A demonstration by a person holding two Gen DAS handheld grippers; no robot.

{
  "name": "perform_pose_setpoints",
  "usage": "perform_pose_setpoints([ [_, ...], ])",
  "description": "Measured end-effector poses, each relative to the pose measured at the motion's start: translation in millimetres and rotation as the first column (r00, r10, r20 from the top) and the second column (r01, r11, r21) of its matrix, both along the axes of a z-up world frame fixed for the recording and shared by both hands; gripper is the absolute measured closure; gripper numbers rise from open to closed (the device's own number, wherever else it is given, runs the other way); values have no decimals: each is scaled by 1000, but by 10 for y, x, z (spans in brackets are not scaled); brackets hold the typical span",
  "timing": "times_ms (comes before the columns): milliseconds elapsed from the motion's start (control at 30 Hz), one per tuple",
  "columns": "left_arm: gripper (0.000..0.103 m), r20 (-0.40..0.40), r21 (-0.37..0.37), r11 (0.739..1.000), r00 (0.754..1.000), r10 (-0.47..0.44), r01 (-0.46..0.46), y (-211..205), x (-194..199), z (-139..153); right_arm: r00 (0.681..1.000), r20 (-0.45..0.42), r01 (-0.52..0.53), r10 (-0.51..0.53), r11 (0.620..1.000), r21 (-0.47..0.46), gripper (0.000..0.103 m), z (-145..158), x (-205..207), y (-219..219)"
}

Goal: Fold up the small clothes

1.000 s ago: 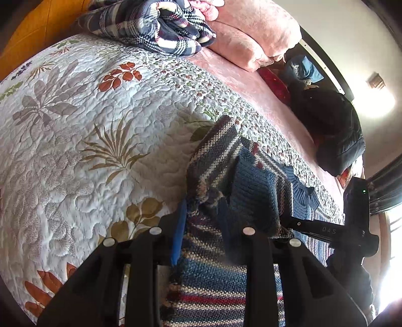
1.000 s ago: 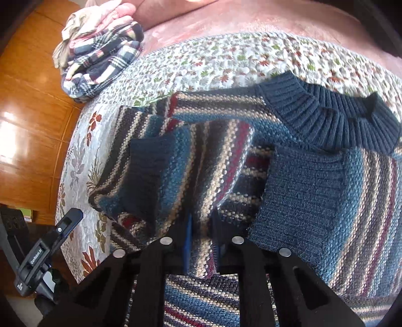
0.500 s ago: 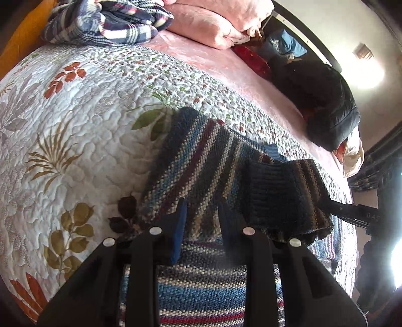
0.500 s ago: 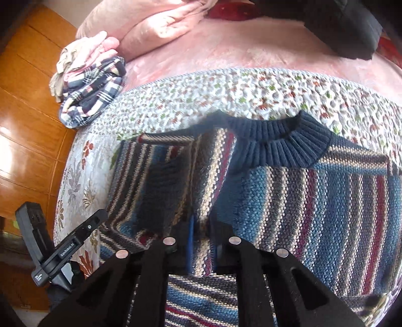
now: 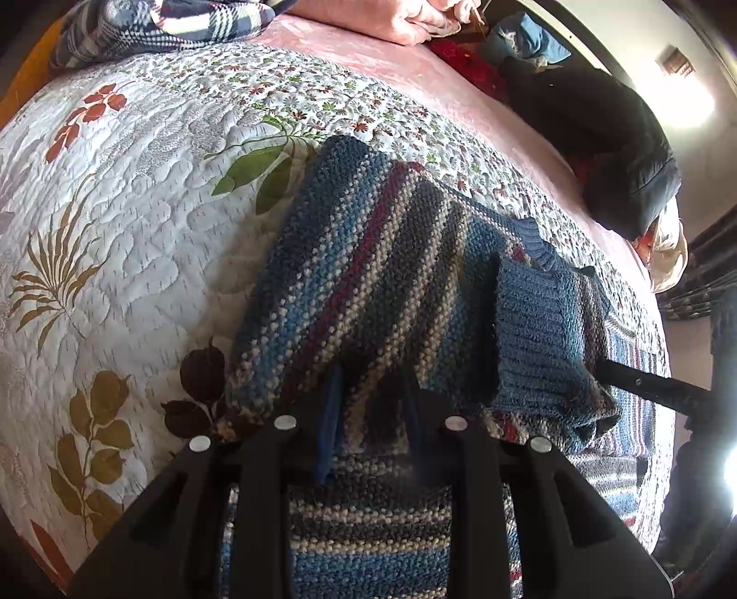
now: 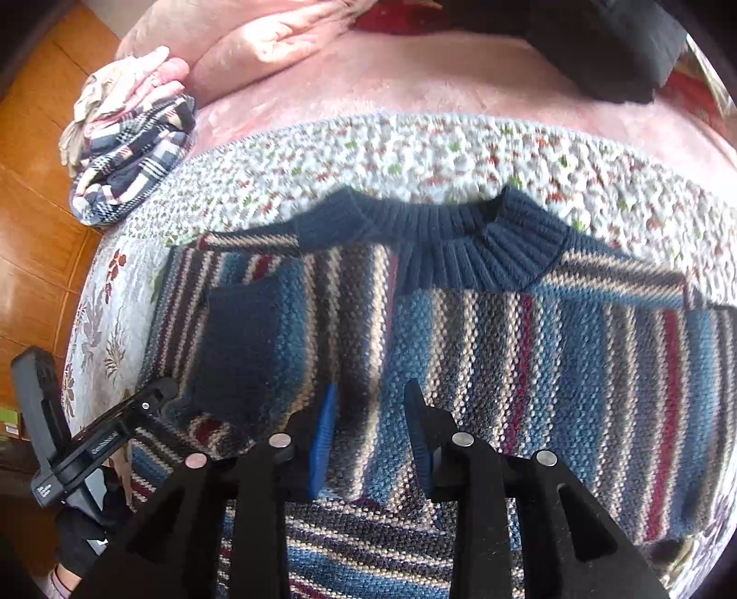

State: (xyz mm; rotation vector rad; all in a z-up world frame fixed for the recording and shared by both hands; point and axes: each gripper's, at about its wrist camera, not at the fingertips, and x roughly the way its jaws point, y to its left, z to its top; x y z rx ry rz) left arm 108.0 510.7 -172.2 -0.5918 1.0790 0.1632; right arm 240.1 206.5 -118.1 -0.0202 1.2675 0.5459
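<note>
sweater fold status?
Done: one sleeve lies folded across the sweater body. In hand: nothing; right hand-held gripper is open above the knit, left hand-held gripper open too. Left: other sleeve and the body folds.

Floral quilted bedspread (image 5: 138, 193), pink pillows (image 6: 258, 41), orange wooden floor (image 6: 32, 193), glaring window light (image 5: 691, 103).

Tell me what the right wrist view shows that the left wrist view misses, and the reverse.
Only the right wrist view shows the sweater's dark ribbed collar, the wooden floor and the open right gripper. Only the left wrist view shows the large leaf prints on the quilt, a dark jacket and the left gripper over the folded sleeve. Both show the striped sweater, floral quilt and plaid bundle.
</note>
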Motion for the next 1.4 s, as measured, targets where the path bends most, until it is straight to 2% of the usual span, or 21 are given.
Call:
perform_pose_setpoints([
  [100, 77, 17, -55, 998, 1000, 4, -3, 60, -32, -27, 995, 31, -93, 92, 995, 21, 70, 174, -166, 213],
  [167, 77, 27, -102, 995, 1000, 6, -3, 120, -57, -45, 984, 19, -180, 180, 984, 12, 64, 157, -290, 473],
  [267, 77, 30, -161, 987, 999, 12, -7, 198, -73, -73, 964, 19, -263, 265, 963, -55, 55, 24, -455, 823],
  [367, 77, 26, -160, 987, 1000, -1, 5, 201, -64, -75, 961, -9, -277, 277, 955, -110, 45, -156, -497, 1038],
  [467, 77, 25, -157, 988, 1000, -1, 5, 194, -57, -77, 961, 0, -271, 276, 942, -200, 45, -311, -511, 1158],
  [533, 77, 25, -159, 987, 1000, 2, 2, 194, -57, -80, 956, 32, -274, 292, 926, -259, 56, -347, -533, 1213],
  [567, 77, 26, -157, 988, 1000, 1, 3, 193, -60, -78, 953, 52, -272, 300, 916, -295, 69, -347, -542, 1225],
  [600, 77, 25, -153, 988, 1000, -1, 4, 195, -59, -80, 952, 58, -269, 299, 915, -301, 78, -333, -534, 1206],
  [667, 77, 23, -143, 990, 1000, -3, 7, 183, -50, -79, 962, 44, -252, 270, 937, -243, 92, -271, -471, 1082],
  [767, 77, 21, -128, 992, 1000, -7, 9, 161, -34, -85, 983, 15, -183, 184, 980, -78, 94, -98, -350, 746],
  [933, 77, 18, -97, 995, 1000, -16, 18, 135, -33, -82, 999, 2, -37, 37, 994, 102, 94, 155, -213, 69],
  [1067, 77, 17, -73, 997, 1000, -21, 22, 105, -14, -85, 998, -7, 65, -65, 987, 147, 94, 265, -108, -359],
  [1167, 77, 16, -60, 998, 1000, -22, 23, 94, 2, -87, 988, -23, 153, -151, 977, 152, 94, 219, -10, -699],
  [1400, 77, 7, -34, 999, 999, -33, 33, 70, 41, -92, 939, -184, 321, -290, 932, 169, 94, -257, 162, -1402],
])
